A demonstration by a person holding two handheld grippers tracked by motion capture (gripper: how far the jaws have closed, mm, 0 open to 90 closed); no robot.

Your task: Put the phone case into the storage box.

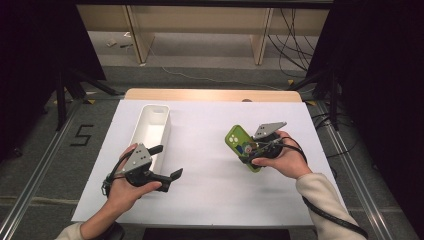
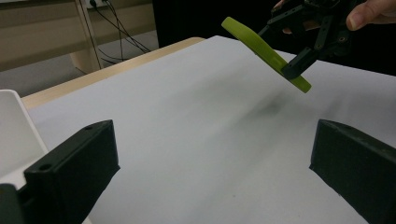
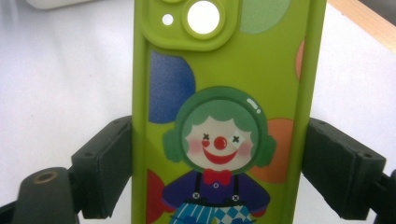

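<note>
A green phone case (image 1: 234, 137) printed with a clown is clamped across its width by my right gripper (image 1: 250, 150), right of the table's middle. In the right gripper view the case (image 3: 261, 70) stands upright between the two black jaws, and both pads press on its long edges. The left gripper view shows the case (image 2: 261, 46) tilted and lifted off the sheet, with a faint shadow under it. My left gripper (image 1: 166, 162) hovers at the front left with its jaws wide apart and nothing between them (image 2: 210, 154).
A long white bin (image 1: 141, 125) lies at the back left, just beyond my left gripper; its corner (image 2: 14, 130) shows beside the left jaw. A white sheet (image 1: 210, 195) covers the table, with a wooden edge (image 1: 210, 95) at the far side.
</note>
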